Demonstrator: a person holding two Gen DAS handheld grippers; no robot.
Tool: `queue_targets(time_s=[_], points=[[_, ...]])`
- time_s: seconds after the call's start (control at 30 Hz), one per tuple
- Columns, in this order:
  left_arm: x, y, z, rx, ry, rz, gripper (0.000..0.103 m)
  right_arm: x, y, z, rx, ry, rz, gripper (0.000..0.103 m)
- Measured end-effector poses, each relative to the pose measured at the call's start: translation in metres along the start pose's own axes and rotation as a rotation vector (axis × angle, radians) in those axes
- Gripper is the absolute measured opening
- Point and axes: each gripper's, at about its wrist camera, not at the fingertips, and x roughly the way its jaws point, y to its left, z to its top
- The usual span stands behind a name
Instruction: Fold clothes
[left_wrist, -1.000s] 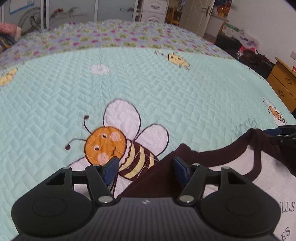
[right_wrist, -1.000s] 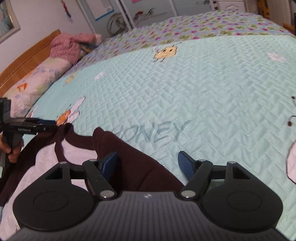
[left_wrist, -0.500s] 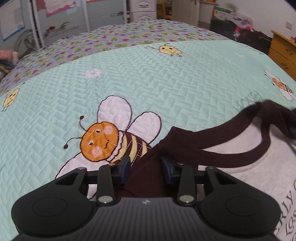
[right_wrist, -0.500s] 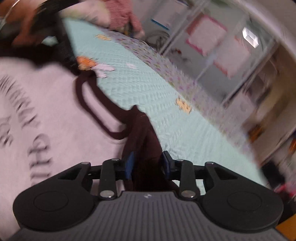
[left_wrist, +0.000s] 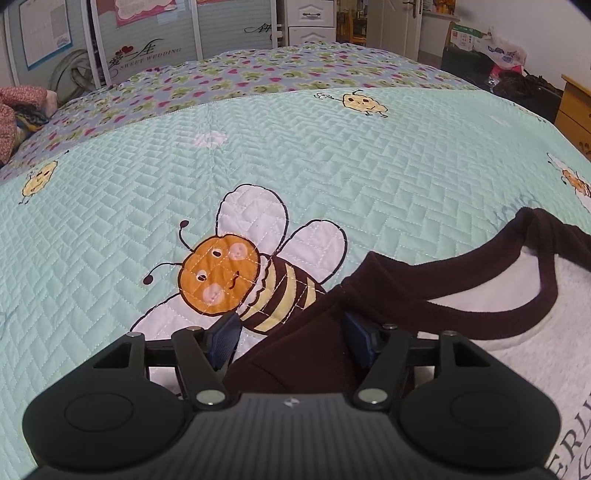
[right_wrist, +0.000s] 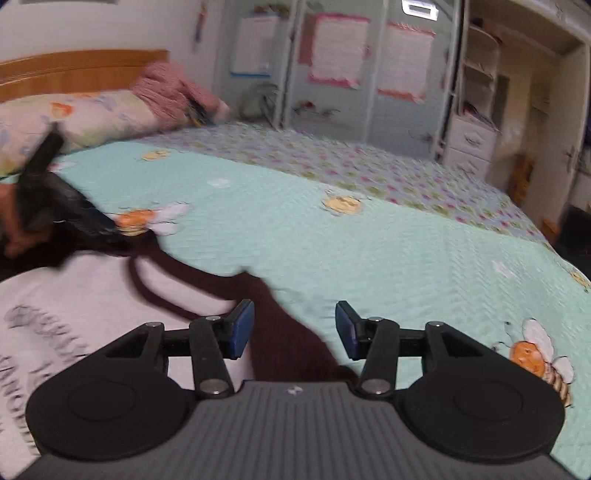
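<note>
A white sweatshirt (left_wrist: 517, 332) with a dark brown collar (left_wrist: 480, 295), brown shoulders and black lettering lies flat on the mint bee quilt (left_wrist: 332, 177). My left gripper (left_wrist: 291, 336) hangs over its brown left shoulder; the jaws are opening, the fabric lies between them and the pads do not press on it. My right gripper (right_wrist: 293, 328) is over the other brown shoulder (right_wrist: 291, 339); its jaws are opening too, with the cloth loose between them. In the right wrist view the left gripper (right_wrist: 107, 232) shows blurred at the far left, held by a hand (right_wrist: 14, 236).
A pillow (right_wrist: 92, 114) and a pink garment (right_wrist: 170, 92) lie by the wooden headboard (right_wrist: 74, 70). Wardrobe doors (left_wrist: 147, 37) and white drawers (left_wrist: 312, 18) stand past the bed. At the right are dark bags (left_wrist: 517, 85) and a wooden cabinet (left_wrist: 576, 107).
Both grippers were open a second ago, closed on the brown shoulders half a second ago, and now stand spread apart again. The right gripper has swung round, now facing the headboard.
</note>
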Motion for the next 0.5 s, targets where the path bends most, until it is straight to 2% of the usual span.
queue_targets(time_s=[0.1,0.2,0.27,0.3,0.33,0.37,0.4,0.5], points=[[0.000,0.000,-0.001,-0.001,-0.003,0.001,0.067,0.036,-0.023,0.002,0.054,0.128,0.047,0.051],[0.001,0.000,-0.001,0.004,-0.005,0.002,0.068,0.061,-0.028,-0.005,0.149,0.236,0.203,0.053],[0.000,0.000,-0.001,0.008,-0.004,0.001,0.068,0.065,-0.021,-0.008,0.127,0.235,0.196,0.052],[0.000,-0.001,-0.001,0.016,-0.005,0.002,0.068,0.062,-0.018,-0.009,0.129,0.230,0.183,0.045],[-0.002,-0.003,0.000,0.026,-0.007,0.001,0.057,0.058,-0.015,-0.009,0.130,0.222,0.167,0.019],[-0.004,-0.007,0.000,0.042,-0.013,-0.012,0.026,0.054,-0.013,-0.008,0.127,0.206,0.151,0.014],[-0.007,-0.012,0.000,0.063,-0.020,-0.016,0.013,0.050,-0.010,-0.006,0.122,0.188,0.134,0.014],[-0.022,-0.033,-0.001,0.163,-0.077,0.079,0.008,0.028,0.013,0.006,0.025,0.113,0.072,0.014]])
